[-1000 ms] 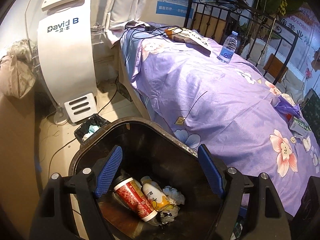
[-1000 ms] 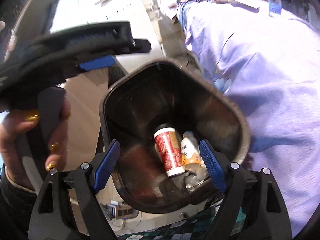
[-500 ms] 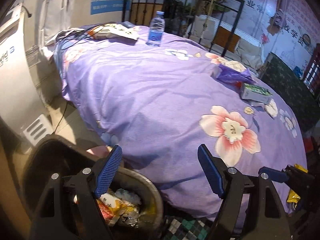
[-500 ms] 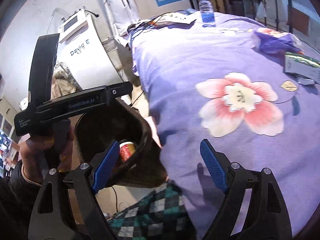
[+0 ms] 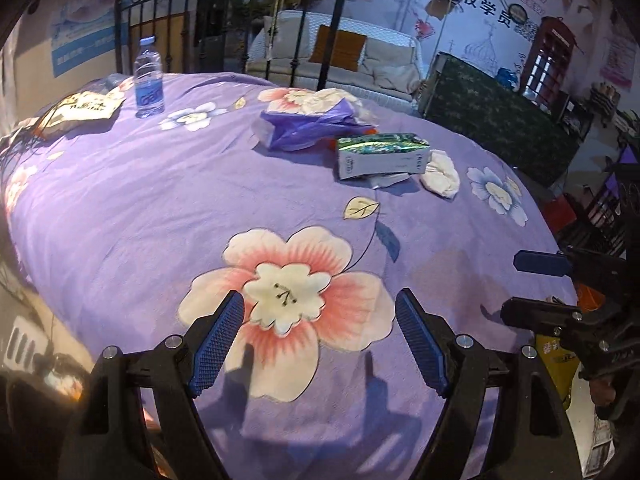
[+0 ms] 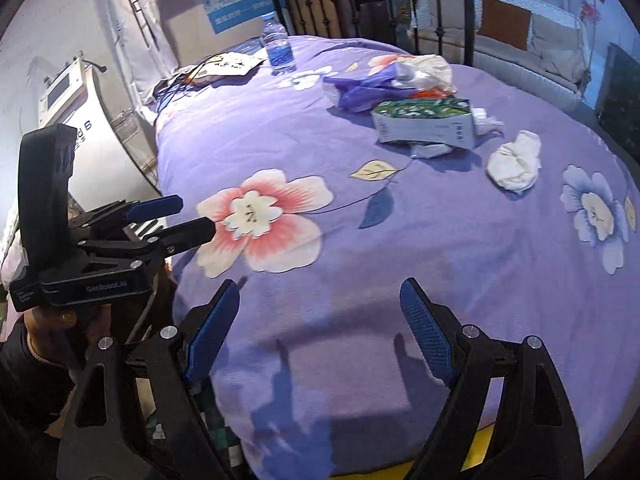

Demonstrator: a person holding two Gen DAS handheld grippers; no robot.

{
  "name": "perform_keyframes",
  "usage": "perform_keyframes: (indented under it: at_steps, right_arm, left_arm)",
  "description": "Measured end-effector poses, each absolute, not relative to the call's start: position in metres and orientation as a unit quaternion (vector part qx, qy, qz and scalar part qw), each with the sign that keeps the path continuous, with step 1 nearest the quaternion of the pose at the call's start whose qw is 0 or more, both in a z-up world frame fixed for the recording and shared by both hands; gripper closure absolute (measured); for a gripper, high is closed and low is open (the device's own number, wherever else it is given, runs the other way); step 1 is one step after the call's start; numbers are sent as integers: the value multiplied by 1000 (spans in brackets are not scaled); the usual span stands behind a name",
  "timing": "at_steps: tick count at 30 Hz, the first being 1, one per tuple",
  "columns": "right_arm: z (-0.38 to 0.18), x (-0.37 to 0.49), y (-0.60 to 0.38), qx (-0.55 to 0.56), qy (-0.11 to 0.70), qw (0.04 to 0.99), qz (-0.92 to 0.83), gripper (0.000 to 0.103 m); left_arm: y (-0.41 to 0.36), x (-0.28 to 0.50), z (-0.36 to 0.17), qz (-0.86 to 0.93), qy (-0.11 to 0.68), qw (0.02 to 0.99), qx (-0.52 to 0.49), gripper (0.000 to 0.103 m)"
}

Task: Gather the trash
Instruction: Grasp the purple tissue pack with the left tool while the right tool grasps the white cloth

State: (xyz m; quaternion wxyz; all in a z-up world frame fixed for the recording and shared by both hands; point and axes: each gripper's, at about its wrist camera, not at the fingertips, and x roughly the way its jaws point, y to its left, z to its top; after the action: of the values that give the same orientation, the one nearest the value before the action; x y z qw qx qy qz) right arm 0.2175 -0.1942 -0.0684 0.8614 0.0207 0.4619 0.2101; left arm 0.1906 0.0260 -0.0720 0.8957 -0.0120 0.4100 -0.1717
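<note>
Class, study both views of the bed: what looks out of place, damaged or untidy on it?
Litter lies on the purple bedspread: a crumpled purple plastic bag, a carton on its side with one end torn open, and a balled white tissue beside it. A water bottle stands upright further off. Both grippers are open and empty.

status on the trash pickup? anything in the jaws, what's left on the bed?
No finished step shows in these views. In hand: nothing; left gripper and right gripper hang open over the purple floral bedspread. Left: green-and-white carton, crumpled white tissue, purple plastic bag, clear water bottle.
</note>
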Motion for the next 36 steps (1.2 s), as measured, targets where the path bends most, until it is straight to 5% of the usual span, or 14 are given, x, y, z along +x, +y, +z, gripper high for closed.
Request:
perform_keyframes:
  at_steps: [24,30,33,36]
  right_arm:
    - [-130,404,-321,105,506,855,36,29]
    - [-149,423,-321,105,518,849,19,57]
    - [-142,421,-326,107,507,855,31,85]
    - [-135,414,-332,106,496,861,29,89]
  left_arm:
    - [-15,379,-90,-148,354,908,166,27]
    - [-30,393,-105,-159,349,898,216,27]
    - [-33,397,-104,-161,337,897,238,27]
    - [-37,408,-106,-156,340,894,246,27]
